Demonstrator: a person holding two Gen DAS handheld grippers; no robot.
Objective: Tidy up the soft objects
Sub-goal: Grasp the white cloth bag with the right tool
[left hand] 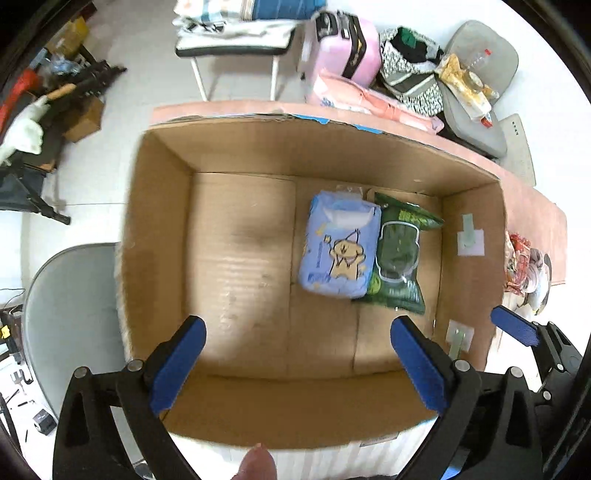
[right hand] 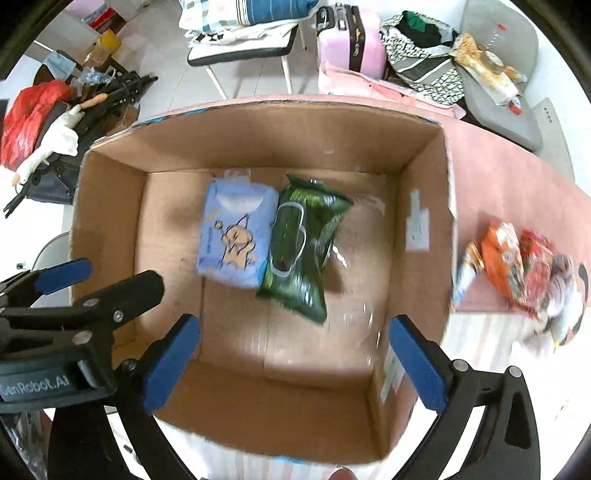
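An open cardboard box (left hand: 162, 229) (right hand: 424, 177) stands on a pink-topped table. Inside it lie a light blue wipes pack with a cartoon bear (left hand: 338, 245) (right hand: 236, 236) and a dark green snack bag (left hand: 399, 258) (right hand: 299, 254), side by side and touching. My left gripper (left hand: 299, 365) is open and empty above the box's near wall. My right gripper (right hand: 295, 365) is open and empty above the box, to the right of the left one. Several red and orange snack bags (right hand: 517, 262) (left hand: 521, 266) lie on the table right of the box.
The pink table top (right hand: 517, 184) runs right of and behind the box. Beyond it are a pink suitcase (right hand: 347, 40), a chair with folded fabrics (right hand: 243, 33), bags and a grey cushion (right hand: 506, 122). A grey round chair (left hand: 70, 317) stands at the left.
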